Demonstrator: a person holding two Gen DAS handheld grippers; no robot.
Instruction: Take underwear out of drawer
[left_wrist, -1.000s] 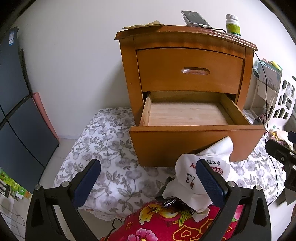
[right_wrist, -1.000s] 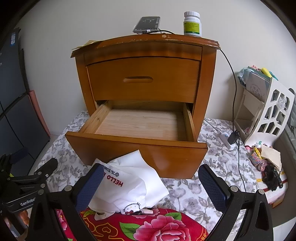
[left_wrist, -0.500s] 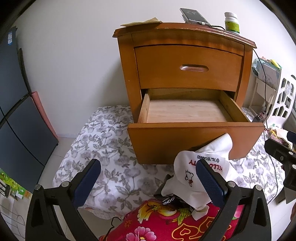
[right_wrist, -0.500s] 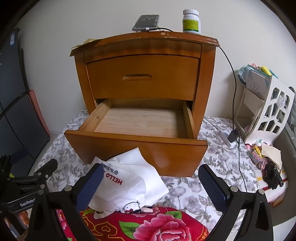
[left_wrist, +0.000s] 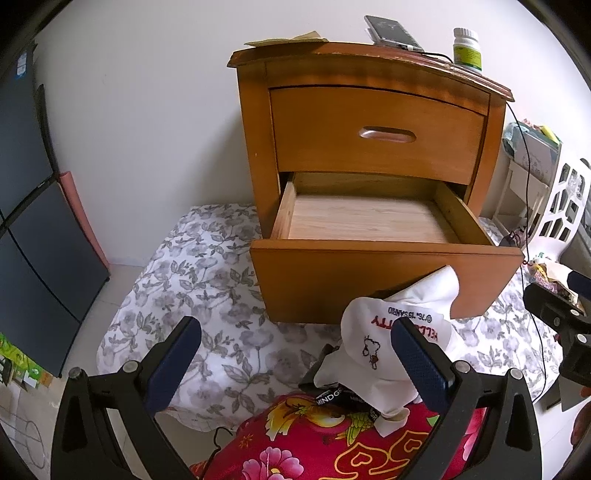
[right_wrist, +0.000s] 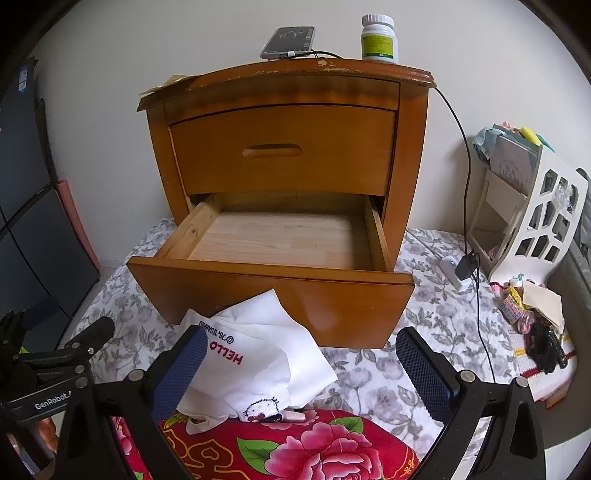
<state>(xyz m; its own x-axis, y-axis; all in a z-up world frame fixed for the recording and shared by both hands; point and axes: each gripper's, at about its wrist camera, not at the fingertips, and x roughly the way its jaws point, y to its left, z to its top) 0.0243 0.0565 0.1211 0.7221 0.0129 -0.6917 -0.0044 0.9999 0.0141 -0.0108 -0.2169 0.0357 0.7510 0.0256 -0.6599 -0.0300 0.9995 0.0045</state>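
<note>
The wooden nightstand's lower drawer (left_wrist: 384, 280) (right_wrist: 273, 295) is pulled out, and only its bare wood floor shows inside. White underwear (left_wrist: 391, 339) (right_wrist: 258, 354) with red lettering and a cartoon print lies crumpled on a red floral cushion (left_wrist: 325, 443) (right_wrist: 295, 446) in front of the drawer. A dark garment (left_wrist: 332, 395) peeks from under it. My left gripper (left_wrist: 295, 362) is open, with the underwear by its right finger. My right gripper (right_wrist: 299, 369) is open, with the underwear by its left finger. Neither holds anything.
The upper drawer (left_wrist: 376, 129) is closed. A phone (right_wrist: 288, 42) with a cable and a pill bottle (right_wrist: 378, 37) sit on the nightstand top. A grey floral sheet (left_wrist: 207, 295) covers the floor. A white rack (right_wrist: 532, 214) and small clutter (right_wrist: 532, 317) stand at the right.
Both grippers have drifted slightly, so the nightstand shifts a little in each view. The underwear and the drawer have not moved.
</note>
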